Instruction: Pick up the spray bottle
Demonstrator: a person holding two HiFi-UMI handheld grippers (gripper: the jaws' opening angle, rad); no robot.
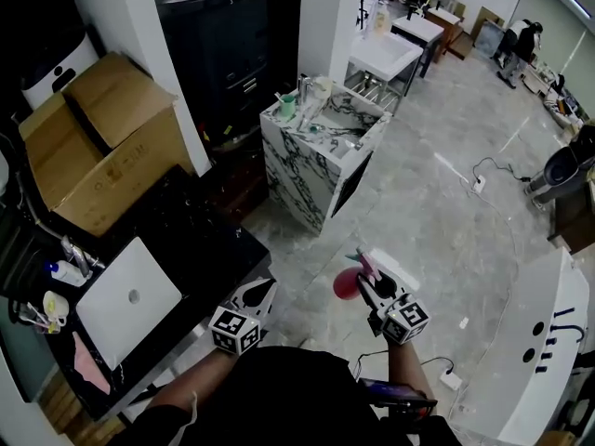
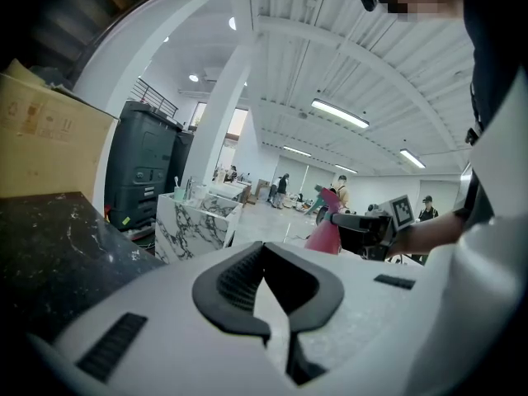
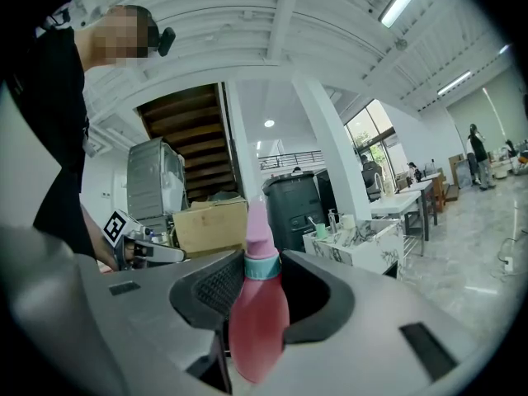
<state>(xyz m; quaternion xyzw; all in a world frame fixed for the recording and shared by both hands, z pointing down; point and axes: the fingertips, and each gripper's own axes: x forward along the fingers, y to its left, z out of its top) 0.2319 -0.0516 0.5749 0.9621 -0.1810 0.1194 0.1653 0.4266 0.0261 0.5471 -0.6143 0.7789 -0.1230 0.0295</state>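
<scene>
Two hand-held grippers were out over the grey floor [image 1: 437,221]. On the right, the right hand-held gripper [image 3: 252,308] pinched the pink spray bottle [image 3: 257,324] by its body, teal collar and nozzle poking past the jaws. Beside it, the left hand-held gripper [image 2: 264,250] had jaws pressed together, nothing between them. Left of that one lay a black tabletop [image 1: 209,249] with a closed laptop [image 1: 127,298]. A marble-patterned vanity [image 1: 297,170] stood well ahead of both.

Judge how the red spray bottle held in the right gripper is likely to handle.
Likely stiff plastic: the spray bottle shows no dent where it sits in the right gripper. Its smooth, curved body could slip or twist in that grip. The pink nozzle head stands above the jaws, so it may tilt if swung fast.
</scene>
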